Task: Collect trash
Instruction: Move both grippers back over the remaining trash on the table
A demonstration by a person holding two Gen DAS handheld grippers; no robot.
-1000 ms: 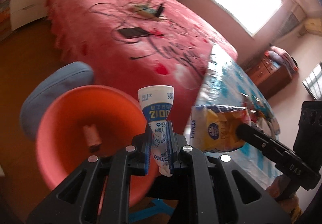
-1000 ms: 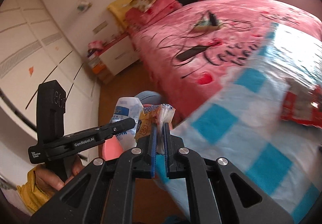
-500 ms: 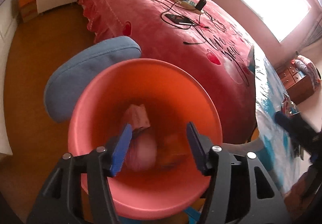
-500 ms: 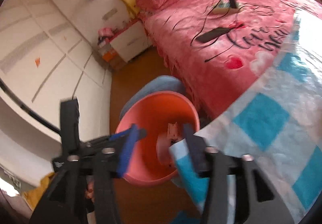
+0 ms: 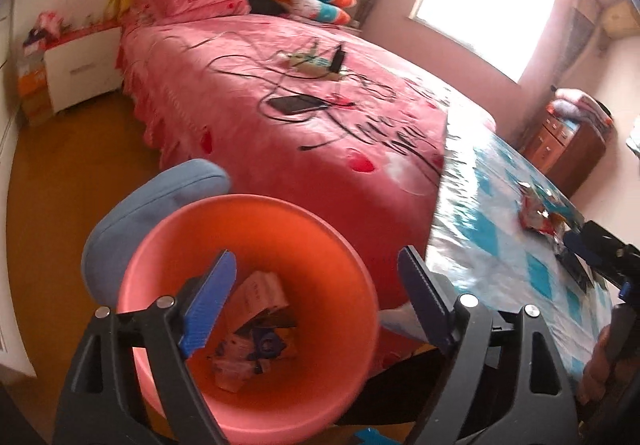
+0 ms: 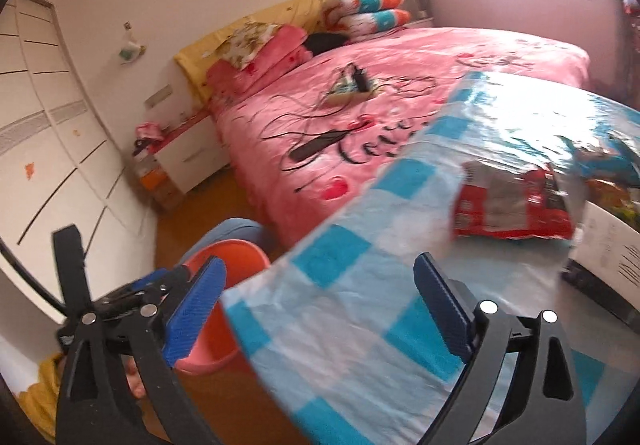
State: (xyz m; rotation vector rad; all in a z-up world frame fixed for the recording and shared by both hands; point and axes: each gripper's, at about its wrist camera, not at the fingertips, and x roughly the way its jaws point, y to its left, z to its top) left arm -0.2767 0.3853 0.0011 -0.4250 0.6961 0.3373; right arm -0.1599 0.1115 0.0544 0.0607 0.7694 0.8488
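My left gripper [image 5: 318, 297] hangs over the orange bin [image 5: 280, 229], its jaws still opening with nothing between them. Several wrappers and a small carton [image 5: 256, 337] lie at the bin's bottom. My right gripper [image 6: 318, 309] hovers over the near corner of the table's blue-checked cloth [image 6: 352, 277]; its jaws are also opening and hold nothing. A red and silver snack bag [image 6: 512, 201] lies on the cloth beyond it, and shows as the red wrapper [image 5: 536, 211] in the left wrist view. In the right wrist view the bin [image 6: 236, 253] stands on the floor to the lower left.
A blue cushioned stool [image 5: 160, 201] stands behind the bin. A pink bed [image 5: 300, 117] with cables, a phone and a power strip fills the middle. White papers and a dark box [image 6: 608, 261] sit on the table's right. A white nightstand [image 5: 80, 69] stands by the wall.
Both grippers were shut on trash, the left on a white-blue wrapper and the right on a yellow bag. Both opened over the bin and are empty; the right swung toward the table.
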